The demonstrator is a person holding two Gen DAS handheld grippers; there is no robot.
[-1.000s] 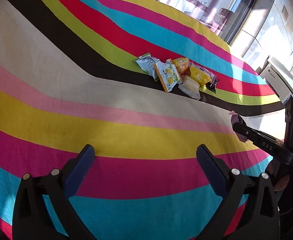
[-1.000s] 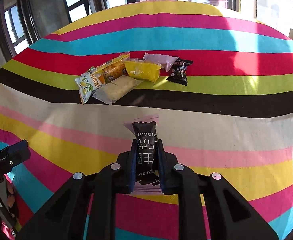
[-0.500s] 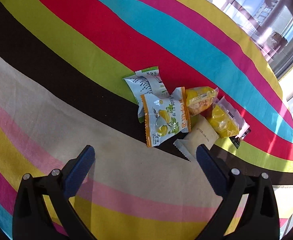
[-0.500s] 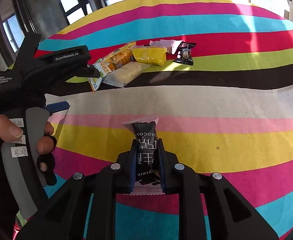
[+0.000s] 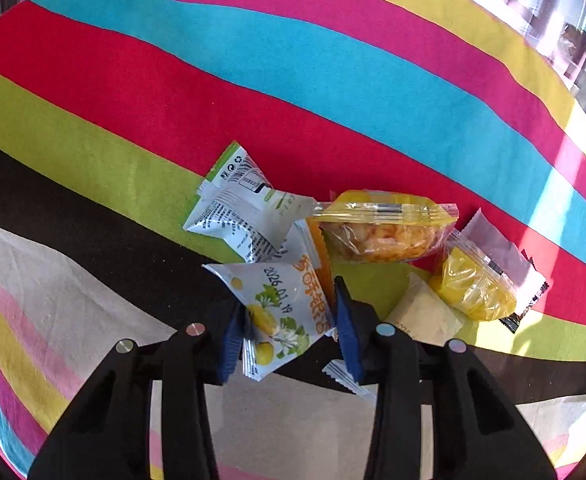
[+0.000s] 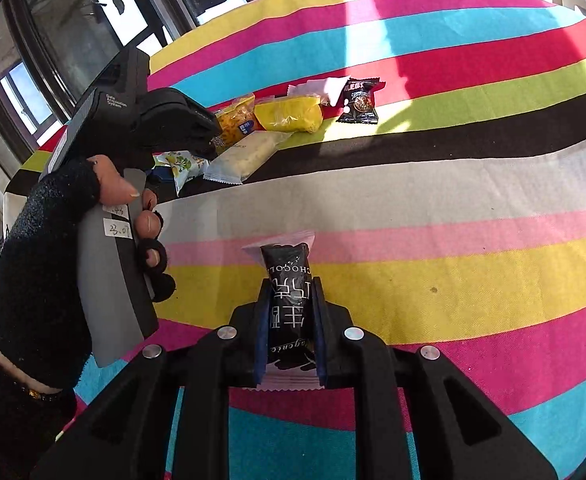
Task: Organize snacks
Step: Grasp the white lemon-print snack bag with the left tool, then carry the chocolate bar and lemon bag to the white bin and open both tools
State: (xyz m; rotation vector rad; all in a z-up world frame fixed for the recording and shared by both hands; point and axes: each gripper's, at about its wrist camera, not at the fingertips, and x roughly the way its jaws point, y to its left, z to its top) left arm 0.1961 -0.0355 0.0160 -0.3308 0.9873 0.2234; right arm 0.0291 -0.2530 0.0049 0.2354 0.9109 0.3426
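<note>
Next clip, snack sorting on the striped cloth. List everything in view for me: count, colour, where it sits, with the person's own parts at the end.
Striped tablecloth: 1, multicolour, under everything.
Lemon-print packet: 1, white and orange, front of the pile, between the left jaws.
White and green packet: 1, back left of the pile.
Clear bag of orange snacks: 1, yellow-edged, behind the lemon-print packet.
Clear bag of yellow snack: 1, right of the pile.
Cream packet: 1, by the right finger.
Pale pink wrapper: 1, far right.
Small black packet: 1, right end of the pile.
Black chocolate bar: 1, in the right jaws.
Left gripper: black, blue pads, jaws closing.
Right gripper: shut.
Left hand: black fingerless glove, on the handle.
</note>
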